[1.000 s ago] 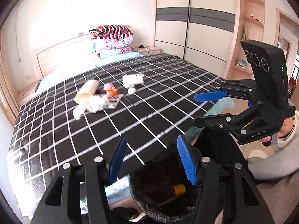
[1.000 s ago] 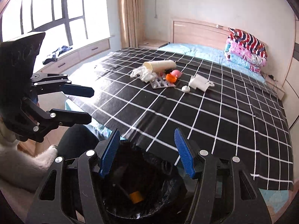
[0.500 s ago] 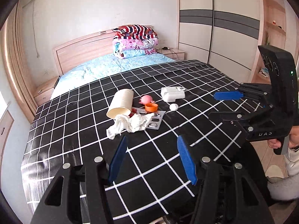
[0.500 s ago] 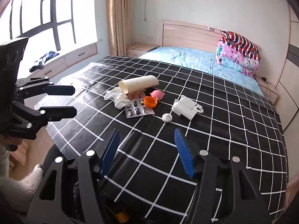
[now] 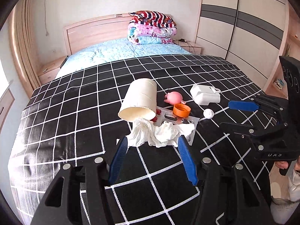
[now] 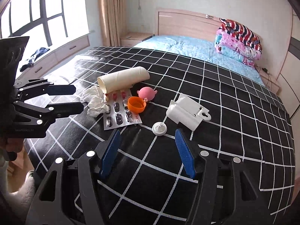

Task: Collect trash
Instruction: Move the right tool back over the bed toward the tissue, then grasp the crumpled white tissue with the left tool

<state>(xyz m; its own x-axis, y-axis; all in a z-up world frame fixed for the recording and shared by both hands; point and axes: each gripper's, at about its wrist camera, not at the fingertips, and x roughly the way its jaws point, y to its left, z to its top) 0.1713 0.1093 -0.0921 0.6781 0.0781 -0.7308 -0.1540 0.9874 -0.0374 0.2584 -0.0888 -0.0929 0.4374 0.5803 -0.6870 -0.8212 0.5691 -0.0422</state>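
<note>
- Spreading across the bed, a black checked blanket point(image 5: 78, 116) is carrying a small cluster of trash near its middle.
- Left tool point(image 5: 152, 161) is hovering with fingers spread wide, holding nothing, its tips flanking the crumpled tissue point(image 5: 155, 134).
- Right tool point(image 6: 147, 152) is also hanging spread and unloaded, just short of a round white cap point(image 6: 159, 128).
- Behind the tissue, a blister pack point(image 6: 120, 113) is lying flat, with an orange cap point(image 6: 136, 104) sitting on it.
- A cardboard tube point(image 5: 139, 100) is lying on its side, touching the tissue.
- Farther back, a pink toy point(image 5: 174, 97) and white plastic box point(image 6: 187, 112) are resting.
- Folded quilts point(image 5: 152, 28) are sitting stacked by the headboard.
</note>
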